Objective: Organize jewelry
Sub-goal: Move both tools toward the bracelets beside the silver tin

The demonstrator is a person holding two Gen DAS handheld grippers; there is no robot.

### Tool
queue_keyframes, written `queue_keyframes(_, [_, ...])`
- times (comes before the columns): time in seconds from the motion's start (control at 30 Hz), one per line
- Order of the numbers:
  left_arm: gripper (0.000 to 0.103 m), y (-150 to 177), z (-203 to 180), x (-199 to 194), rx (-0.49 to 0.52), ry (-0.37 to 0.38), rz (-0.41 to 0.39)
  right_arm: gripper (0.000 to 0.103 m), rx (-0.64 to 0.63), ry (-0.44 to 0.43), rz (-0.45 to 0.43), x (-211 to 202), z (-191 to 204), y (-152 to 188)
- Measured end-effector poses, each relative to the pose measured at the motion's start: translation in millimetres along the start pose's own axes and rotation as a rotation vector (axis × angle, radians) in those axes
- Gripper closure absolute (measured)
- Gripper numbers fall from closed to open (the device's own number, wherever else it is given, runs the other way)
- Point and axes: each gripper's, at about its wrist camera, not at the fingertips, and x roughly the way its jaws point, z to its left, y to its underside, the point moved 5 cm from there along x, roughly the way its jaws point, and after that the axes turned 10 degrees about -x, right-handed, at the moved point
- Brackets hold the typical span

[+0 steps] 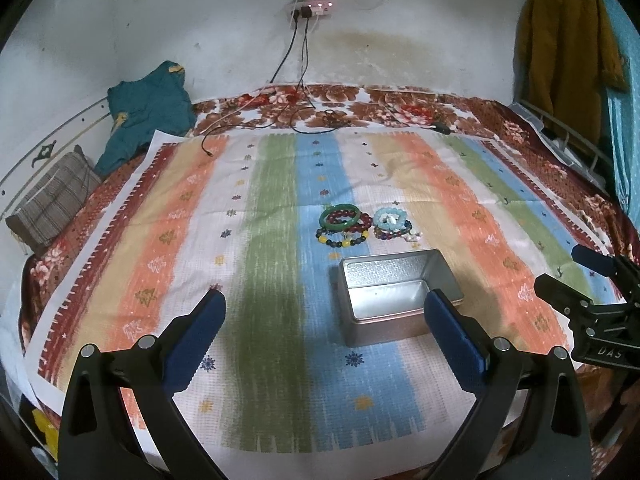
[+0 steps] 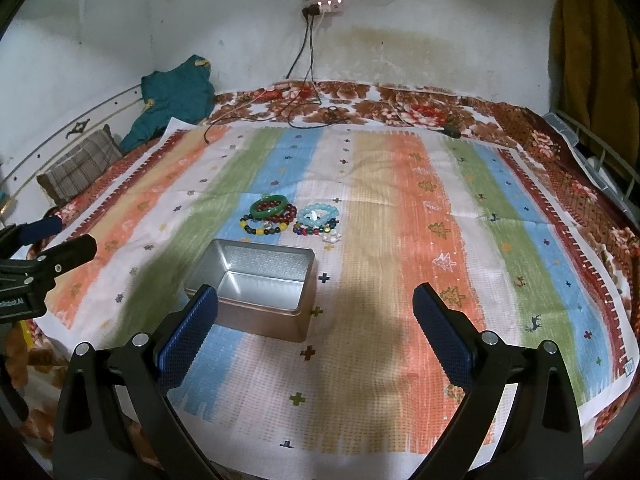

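Left gripper [image 1: 322, 312]: held low over the near edge of the striped cloth [image 1: 272, 240], pointing straight across the bed toward the wall; its blue-padded fingers [image 1: 196, 340] are spread wide with nothing between them. Seen from the right wrist view, it enters at the left edge [image 2: 64, 240], fingers level and parted.

Right gripper [image 2: 314, 308]: in the same pose beside it, low and level, aimed toward the wall; blue pads [image 2: 440, 340] far apart, holding nothing. In the left wrist view it shows at the right edge [image 1: 568, 276], fingers apart.

Tin box [image 1: 396, 292]: lidless and silver, it sits on the cloth just beyond the fingertips, between the two grippers; nothing lies in the part of its inside that shows.

Bracelets [image 1: 360, 226]: a small cluster on the cloth just beyond the box, not touching it. A green bangle [image 1: 338, 216] lies over dark red beads, a strand with yellow beads nearest the box; to the right a pale blue beaded bracelet [image 1: 390, 218] rests over multicoloured beads.

Cables [image 1: 296, 116]: loose on the floral blanket [image 1: 380, 104] past the cloth's far edge, running up to a power strip [image 1: 314, 6] on the wall.

Far left: a plaid pillow [image 1: 52, 204] and a teal garment [image 1: 148, 112] by the wall.
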Motion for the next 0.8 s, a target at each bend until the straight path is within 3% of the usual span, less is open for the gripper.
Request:
queue_keyframes(0.33, [0.006,1.7,0.3,3.2,0.015,-0.008,0.01,0.004,-0.007,-0.002,0.008,3.5,-2.7,-0.3])
queue_keyframes(0.57, [0.006,-2.4,10.2,9.1,-0.03,-0.026,0.026,0.004,-0.007,0.001,0.011,4.6,-2.8,-1.9])
queue_keyframes(0.8, [0.006,-7.5,3.5,13.2,0.003,-0.033,0.019,0.004,-0.001,-0.006,0.03,11.8,-8.4,-10.9])
